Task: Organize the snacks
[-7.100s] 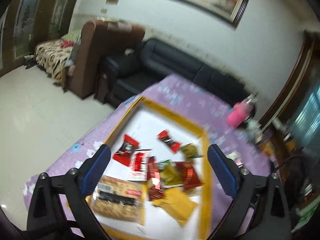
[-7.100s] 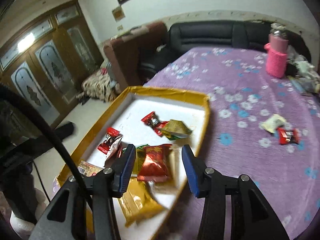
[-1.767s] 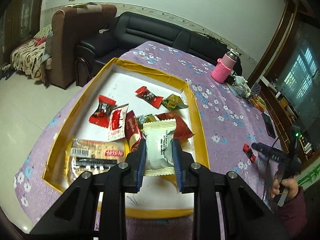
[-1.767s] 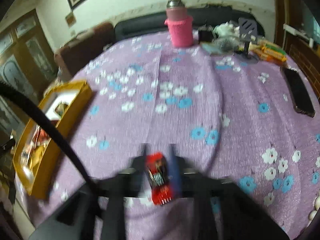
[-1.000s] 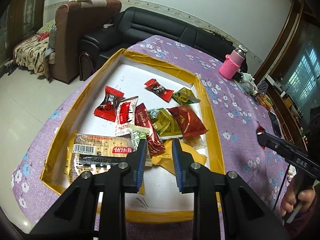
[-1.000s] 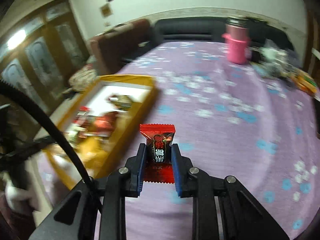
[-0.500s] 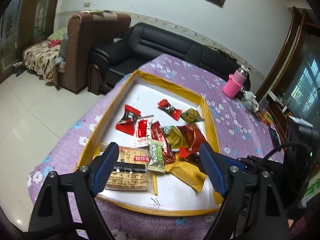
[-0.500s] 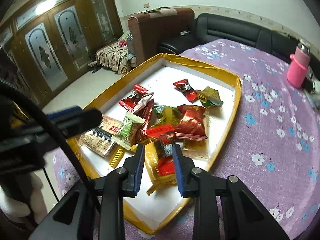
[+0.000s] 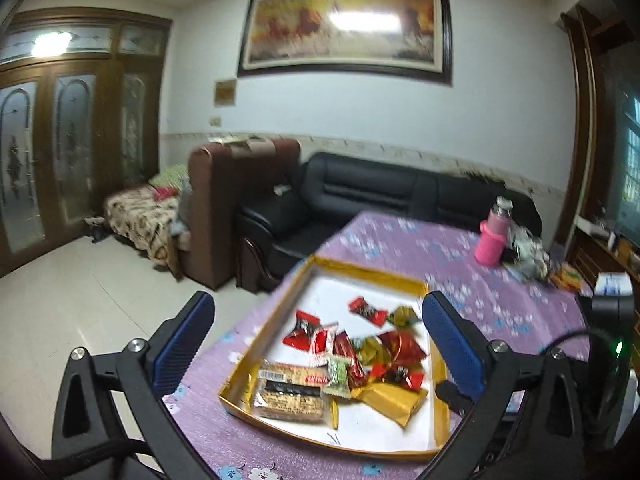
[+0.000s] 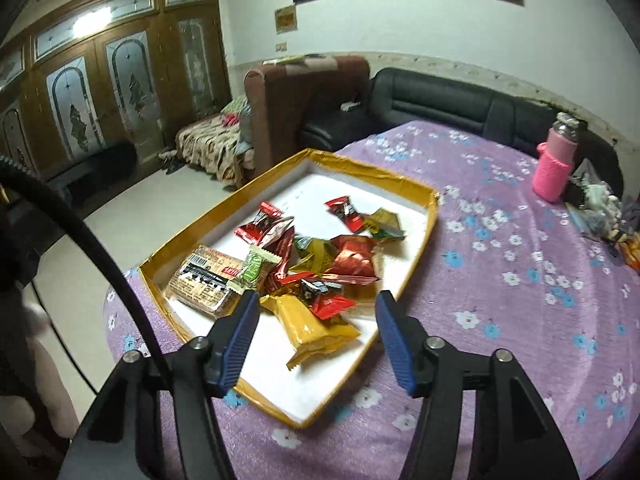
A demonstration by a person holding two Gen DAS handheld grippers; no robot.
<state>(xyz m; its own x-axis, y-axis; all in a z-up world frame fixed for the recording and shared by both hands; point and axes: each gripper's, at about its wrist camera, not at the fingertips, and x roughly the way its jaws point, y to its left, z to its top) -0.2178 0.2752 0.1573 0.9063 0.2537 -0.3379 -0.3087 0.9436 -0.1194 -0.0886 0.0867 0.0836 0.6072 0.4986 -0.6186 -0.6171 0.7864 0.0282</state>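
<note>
A yellow-rimmed tray with a white floor sits on the purple flowered tablecloth and holds several snack packets. A small red candy packet lies on a yellow packet near the tray's front. A large biscuit pack lies at the front left. My right gripper is open and empty, just above the tray's near end. My left gripper is wide open and empty, held high and back from the tray. The red candy packet shows there too.
A pink bottle and loose clutter stand at the table's far right. A black sofa and a brown armchair lie beyond the table. The right gripper's body shows at the right in the left wrist view.
My right gripper has opened and let the red candy packet drop into the tray. My left gripper has lifted up and back, still open.
</note>
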